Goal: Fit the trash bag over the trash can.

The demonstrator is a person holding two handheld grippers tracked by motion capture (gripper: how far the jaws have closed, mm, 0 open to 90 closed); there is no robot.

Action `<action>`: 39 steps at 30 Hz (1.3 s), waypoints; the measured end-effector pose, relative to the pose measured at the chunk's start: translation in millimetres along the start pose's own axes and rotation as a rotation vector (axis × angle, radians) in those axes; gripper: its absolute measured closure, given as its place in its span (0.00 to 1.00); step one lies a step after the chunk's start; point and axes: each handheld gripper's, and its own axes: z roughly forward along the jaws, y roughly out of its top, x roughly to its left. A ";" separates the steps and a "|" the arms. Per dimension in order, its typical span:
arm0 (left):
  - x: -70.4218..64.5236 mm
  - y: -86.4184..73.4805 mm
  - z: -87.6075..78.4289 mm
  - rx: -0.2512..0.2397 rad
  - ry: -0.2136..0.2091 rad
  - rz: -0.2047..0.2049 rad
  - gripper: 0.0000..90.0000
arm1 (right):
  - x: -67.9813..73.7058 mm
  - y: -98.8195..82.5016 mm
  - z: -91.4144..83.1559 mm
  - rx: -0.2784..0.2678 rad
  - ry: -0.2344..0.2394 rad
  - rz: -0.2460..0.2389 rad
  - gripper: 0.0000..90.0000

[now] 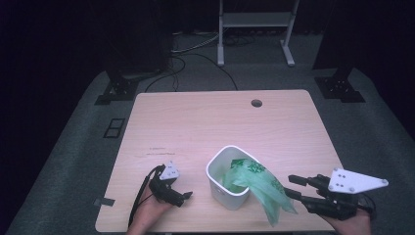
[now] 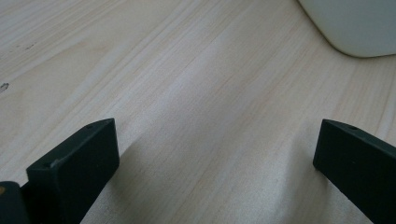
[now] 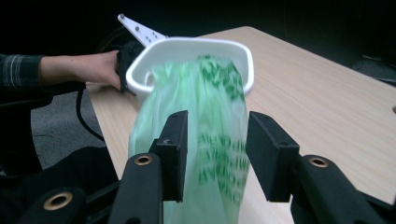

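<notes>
Green bag [image 1: 264,188] drapes over white bin [image 1: 215,183] rim; both tongs [image 1: 295,186] [image 1: 185,197] spread, empty.

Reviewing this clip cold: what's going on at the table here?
A person works a gripper in each hand at a wooden table. A green plastic bag sits partly in a small white bin and drapes over its rim. The right gripper is open, its jaws standing either side of the bag without pinching it. The left gripper rests open beside the bin.
</notes>
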 end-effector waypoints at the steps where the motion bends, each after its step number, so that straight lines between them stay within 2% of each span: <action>1: 0.0 0.0 0.0 0.000 0.000 0.000 0.00 | 0.8 -4.3 -2.1 0.001 -0.001 0.006 0.65; 2: 0.0 0.0 0.0 0.000 0.000 0.000 0.00 | 0.8 -4.3 -2.1 0.001 -0.001 0.006 0.65; 4: 0.0 0.0 0.0 0.000 0.000 0.000 0.00 | 4.0 -16.6 -6.4 0.009 0.000 0.024 0.65; 9: 0.0 0.0 0.0 0.001 0.000 0.000 0.00 | 9.7 -33.4 -10.0 0.020 0.013 0.052 0.65; 14: 0.0 0.0 0.0 0.000 0.000 0.000 0.00 | 13.9 -39.8 -12.5 0.020 0.030 0.063 0.65; 21: 0.1 0.0 -0.1 0.000 0.000 0.000 0.00 | 14.4 -51.2 -5.3 0.077 0.033 0.078 0.68; 23: 0.1 0.0 -0.1 0.000 0.000 0.001 0.00 | 13.8 -53.1 -4.2 0.082 0.034 0.078 0.77; 24: 0.1 0.0 -0.1 0.000 -0.001 0.001 0.00 | 14.1 -54.3 -4.4 0.080 0.028 0.067 0.93; 25: 0.1 0.0 -0.1 0.000 -0.001 0.001 0.00 | 14.1 -54.3 -4.4 0.080 0.028 0.067 0.93; 26: 0.1 0.0 -0.1 0.000 -0.001 0.001 0.00 | 13.7 -54.3 -4.4 0.079 0.033 0.070 1.00; 32: 1.9 2.4 -6.8 0.006 -0.005 -0.008 0.00 | 11.0 -46.6 -4.7 0.066 0.040 0.065 1.00; 33: 1.5 4.2 -9.1 0.004 -0.004 0.002 0.00 | 9.9 -41.4 -3.4 0.062 0.038 0.055 1.00; 36: -3.8 14.2 -16.8 -0.015 -0.025 0.029 0.00 | 7.8 -33.0 -1.3 0.051 0.032 0.042 1.00; 38: -5.3 16.8 -18.8 -0.022 -0.032 0.027 0.00 | 7.2 -30.2 -0.8 0.048 0.032 0.037 1.00; 39: -7.2 21.7 -24.2 -0.042 -0.048 0.023 0.00 | 6.2 -24.8 -0.3 0.038 0.033 0.029 1.00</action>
